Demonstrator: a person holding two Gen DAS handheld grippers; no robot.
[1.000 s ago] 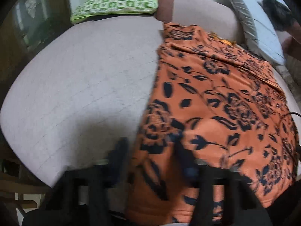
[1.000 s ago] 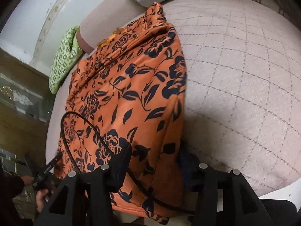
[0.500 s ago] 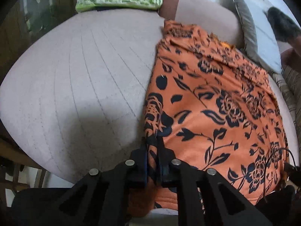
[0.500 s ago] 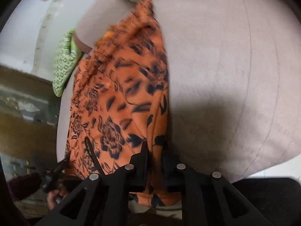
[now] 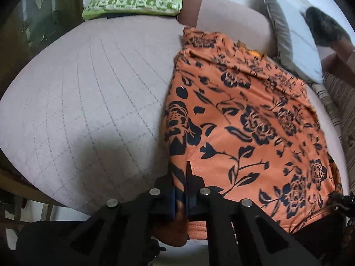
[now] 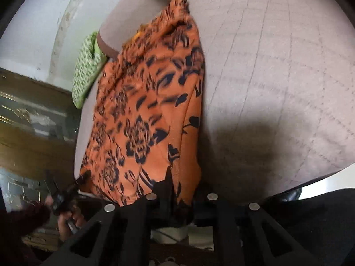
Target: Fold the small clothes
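An orange garment with a black flower print (image 5: 244, 122) lies flat on a pale quilted bed (image 5: 88, 88). In the left wrist view my left gripper (image 5: 180, 190) is shut on the garment's near left corner, at the bed's front edge. In the right wrist view the same garment (image 6: 144, 110) runs away from me. My right gripper (image 6: 182, 186) pinches its near right corner, and its jaws are still closing on the fabric between them. The cloth hides most of the pads of both grippers.
A green checked pillow (image 5: 137, 0) and a grey pillow (image 5: 279, 33) lie at the head of the bed. The bed (image 6: 277, 66) stretches bare to the garment's right. A hand (image 6: 66, 217) holds the other gripper at the lower left, in front of a dark wooden cabinet (image 6: 33, 133).
Both grippers stood open astride the garment's near hem a second ago. Both have since closed on the fabric, and the right one has shifted a little along the edge.
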